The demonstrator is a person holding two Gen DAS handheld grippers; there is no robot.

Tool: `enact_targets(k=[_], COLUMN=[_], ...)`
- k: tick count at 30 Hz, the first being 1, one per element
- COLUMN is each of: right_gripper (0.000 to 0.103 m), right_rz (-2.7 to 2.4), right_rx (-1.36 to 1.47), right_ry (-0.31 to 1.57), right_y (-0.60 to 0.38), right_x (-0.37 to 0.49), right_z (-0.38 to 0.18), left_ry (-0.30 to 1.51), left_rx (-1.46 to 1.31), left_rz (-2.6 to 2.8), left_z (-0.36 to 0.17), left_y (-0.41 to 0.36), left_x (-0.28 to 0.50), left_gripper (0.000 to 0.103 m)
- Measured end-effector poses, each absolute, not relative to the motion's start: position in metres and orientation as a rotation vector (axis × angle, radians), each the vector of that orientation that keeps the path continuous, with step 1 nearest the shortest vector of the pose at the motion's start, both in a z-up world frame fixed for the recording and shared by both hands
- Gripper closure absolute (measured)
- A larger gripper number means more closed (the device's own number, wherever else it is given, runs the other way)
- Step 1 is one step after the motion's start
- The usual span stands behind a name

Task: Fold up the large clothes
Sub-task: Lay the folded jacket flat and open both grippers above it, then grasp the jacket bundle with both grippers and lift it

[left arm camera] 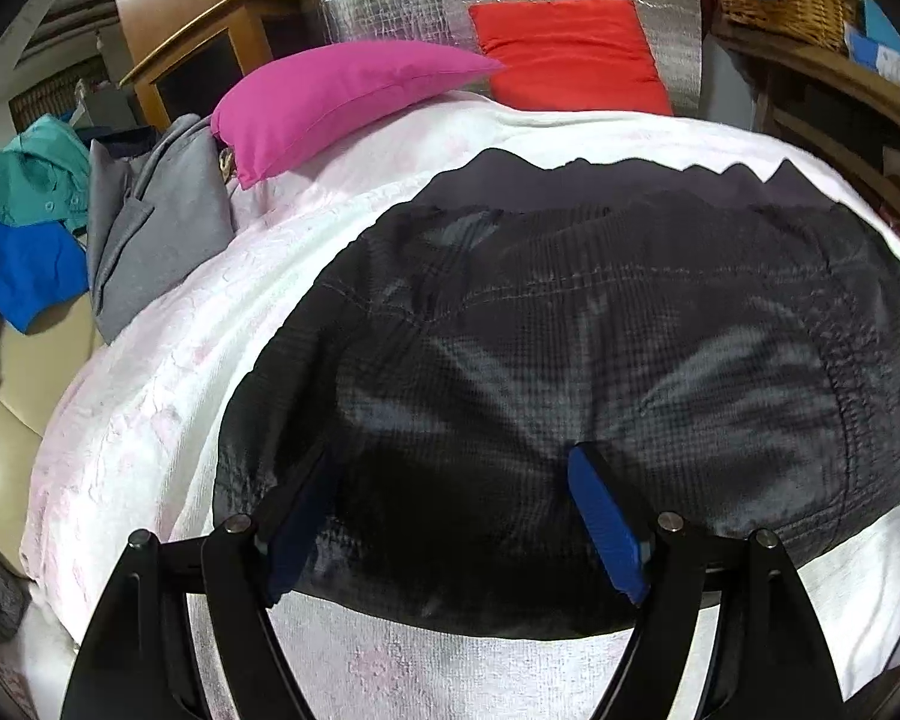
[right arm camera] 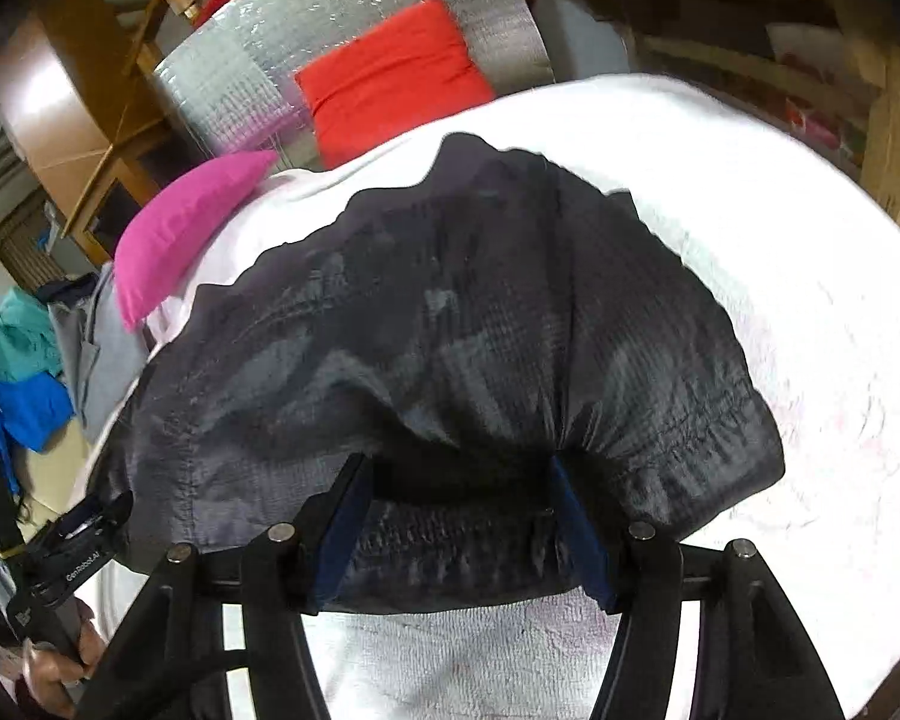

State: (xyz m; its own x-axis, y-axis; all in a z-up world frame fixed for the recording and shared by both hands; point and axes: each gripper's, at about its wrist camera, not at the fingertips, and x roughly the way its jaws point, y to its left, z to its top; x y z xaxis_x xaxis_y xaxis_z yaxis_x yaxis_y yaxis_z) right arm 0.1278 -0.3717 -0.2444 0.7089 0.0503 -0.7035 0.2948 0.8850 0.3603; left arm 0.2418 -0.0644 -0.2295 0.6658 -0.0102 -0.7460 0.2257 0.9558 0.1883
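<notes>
white "genrobot.ai" on left tool

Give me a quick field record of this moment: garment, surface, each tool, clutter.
garment: dark jacket spread on the bed, near edge bunched
surface: white blanket
left tool: wide open, fingers over the jacket's near edge
right tool: open, jacket fabric bunched between its fingers
pillows: pink pillow, red pillow at the far end
side pile: grey garment, teal garment, blue garment
</notes>
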Motion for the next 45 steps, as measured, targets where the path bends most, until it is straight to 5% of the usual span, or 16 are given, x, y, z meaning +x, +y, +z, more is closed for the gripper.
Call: enact_targets(k=[11, 23, 25, 26, 33, 40, 45], right_gripper=[0.031, 0.031, 0.036, 0.043, 0.055, 0.055, 0.046], right_rz=[-0.216, -0.120, -0.122, -0.118, -0.137, -0.170, -0.165], right_rx=[0.610, 0.845, 0.835, 0.831, 0.728, 0.659, 0.712], right_ry=[0.697, 0.735, 0.738, 0.745, 0.744, 0.771, 0.752], right_y=[-0.465, -0.494, -0.491, -0.489, -0.466, -0.450, -0.457], right_x=[0.103, 0.145, 0.146, 0.147, 0.153, 0.155, 0.142], right_z=[-0.230, -0.278, -0.277, -0.276, -0.250, -0.261, -0.253], left_ry=[0.813, 1.047, 1.064, 1.073, 1.035, 1.022, 1.035], left_rx=[0.179, -0.212, -0.292, -0.322, -0.268, -0.239, -0.159], left_rz=[-0.065, -0.300, -0.352, -0.380, -0.399, -0.339, -0.272], left_z=[-0.191, -0.241, -0.248, -0.250, -0.229, -0.229, -0.234], left_y=[0.017, 0.073, 0.071, 0.067, 0.052, 0.051, 0.042], left_x=[0.262, 0.294, 0.300, 0.302, 0.312, 0.318, 0.310], left_gripper=[0.023, 0.023, 0.041, 0.058, 0.083, 0.083, 0.068])
